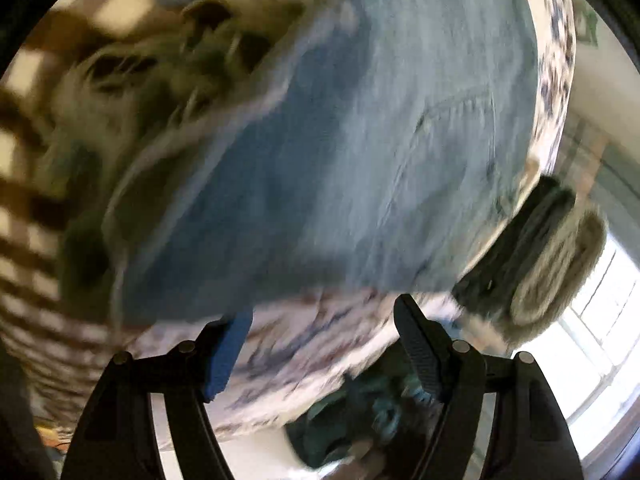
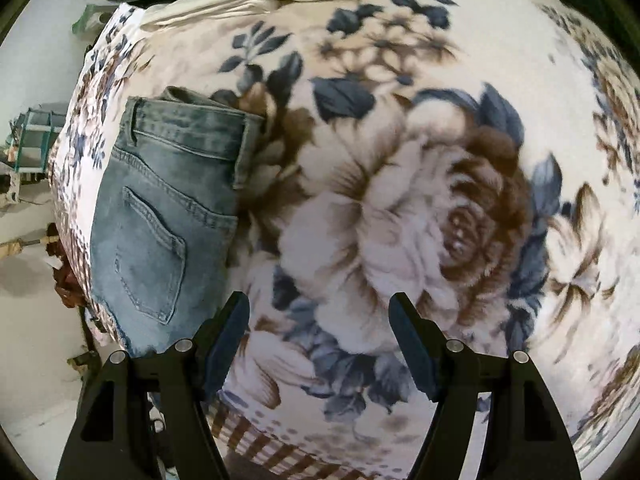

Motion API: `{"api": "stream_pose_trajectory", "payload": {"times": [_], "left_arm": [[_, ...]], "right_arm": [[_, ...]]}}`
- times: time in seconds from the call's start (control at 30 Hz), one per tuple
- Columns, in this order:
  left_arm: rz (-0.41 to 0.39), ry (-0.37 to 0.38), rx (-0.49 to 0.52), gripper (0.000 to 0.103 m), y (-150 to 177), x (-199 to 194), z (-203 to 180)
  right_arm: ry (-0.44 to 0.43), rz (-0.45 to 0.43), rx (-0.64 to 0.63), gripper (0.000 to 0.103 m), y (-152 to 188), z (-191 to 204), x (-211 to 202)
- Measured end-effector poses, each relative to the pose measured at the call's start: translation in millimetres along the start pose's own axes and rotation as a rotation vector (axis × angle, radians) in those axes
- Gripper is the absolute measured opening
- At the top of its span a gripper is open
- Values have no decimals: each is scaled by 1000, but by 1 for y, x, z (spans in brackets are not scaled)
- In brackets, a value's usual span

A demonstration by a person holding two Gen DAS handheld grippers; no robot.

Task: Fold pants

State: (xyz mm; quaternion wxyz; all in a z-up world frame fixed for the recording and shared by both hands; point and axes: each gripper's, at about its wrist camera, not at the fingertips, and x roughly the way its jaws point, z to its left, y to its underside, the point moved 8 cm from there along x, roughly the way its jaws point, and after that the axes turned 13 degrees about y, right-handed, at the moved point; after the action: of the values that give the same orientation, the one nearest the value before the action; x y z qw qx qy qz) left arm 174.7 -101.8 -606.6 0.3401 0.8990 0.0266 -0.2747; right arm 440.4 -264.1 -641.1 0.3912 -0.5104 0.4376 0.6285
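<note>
**Q:** What does the right wrist view show?

**A:** My right gripper (image 2: 320, 340), jaws spread wide with nothing between them, hangs over a floral bedspread (image 2: 400, 200). The pants (image 2: 168, 216), pale blue denim, lie flat at about nine o'clock in the view, near the bedspread's edge. The waistband (image 2: 188, 128) points toward twelve o'clock and a back pocket (image 2: 152, 252) faces up. Only this upper part is in view; the lower end runs behind my left-hand finger (image 2: 224, 344), so I cannot tell from here how the legs lie.

**Q:** And the left wrist view?

**A:** It is blurred by motion. My left gripper (image 1: 320, 344) also stands parted and holds nothing. The pants (image 1: 340, 160) fill the middle of the view from ten o'clock to two o'clock, their near edge just beyond my fingertips. A dark object with a pale rim (image 1: 532, 256) sits at four o'clock; I cannot say what it is.

**Q:** Which step is in hand?

**A:** I judge it an approach between folds: the garment looks narrow, as though already doubled lengthwise, and neither gripper has cloth.

**Q:** What does the next move call for?

**A:** Probably both grippers closing on one end of the denim, pinching all layers together, then carrying that end over toward the other. Thick denim needs a deep bite, or the under layer may slip out.
</note>
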Motion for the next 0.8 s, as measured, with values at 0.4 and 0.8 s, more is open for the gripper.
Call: {"api": "stream_pose_trajectory", "payload": {"times": [0.4, 0.8], "left_arm": [[-112, 13, -81, 71, -7, 13, -19], [-125, -166, 180, 9, -27, 2, -45]], "right_arm": [[-327, -79, 113, 74, -77, 45, 42], [-344, -192, 143, 29, -75, 56, 20]]}}
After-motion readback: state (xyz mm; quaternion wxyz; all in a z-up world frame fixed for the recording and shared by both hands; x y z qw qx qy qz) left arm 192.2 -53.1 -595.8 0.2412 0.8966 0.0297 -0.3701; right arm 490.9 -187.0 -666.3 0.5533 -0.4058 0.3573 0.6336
